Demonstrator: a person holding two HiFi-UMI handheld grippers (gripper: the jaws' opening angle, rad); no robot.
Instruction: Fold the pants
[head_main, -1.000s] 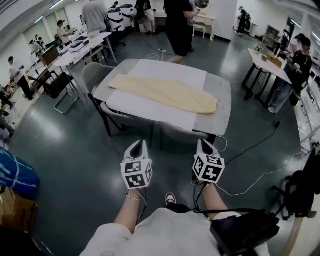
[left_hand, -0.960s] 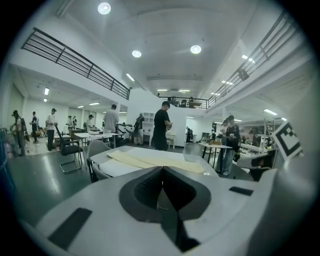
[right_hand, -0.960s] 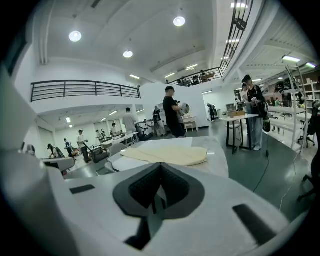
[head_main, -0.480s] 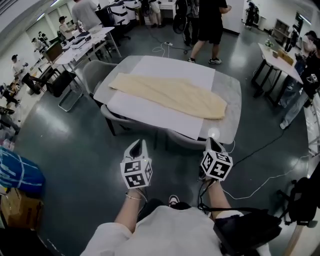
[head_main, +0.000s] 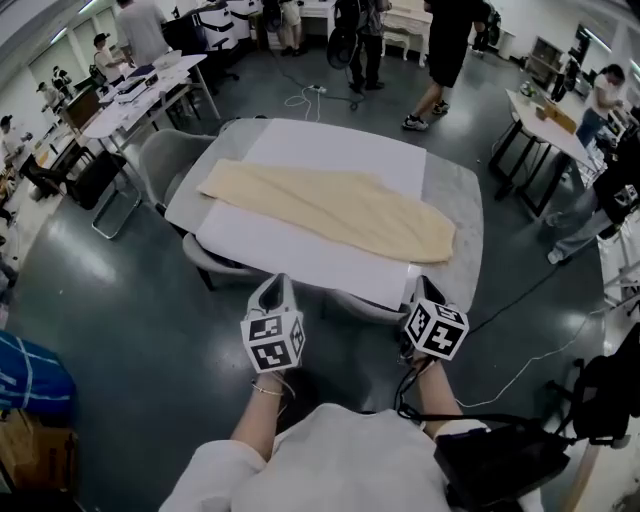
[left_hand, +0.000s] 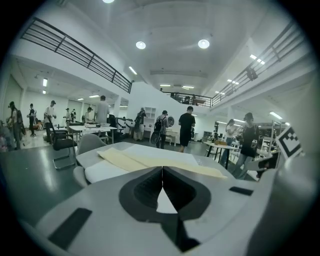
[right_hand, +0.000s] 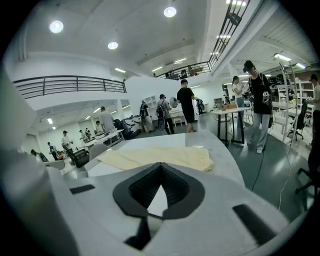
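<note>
Pants flat on table, ahead of both grippers, untouched.
Left gripper and right gripper both closed, empty, just short of the near edge; looks leg-on-leg already, crosswise folds all still to do.

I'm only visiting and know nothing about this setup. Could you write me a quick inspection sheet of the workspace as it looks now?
Surface: grey rounded table, mostly covered by a white sheet.
Job's things: cream-coloured pants lie flat, stretched diagonally across the sheet.
Clutter: nothing seen on the table.
Grippers: left gripper and right gripper are both shut and empty, held at the table's near edge.
Cables: white cable on the floor beyond the table; dark cable on the floor to its right.
Surroundings: grey chairs at the table's left, desks, several people standing around.
</note>
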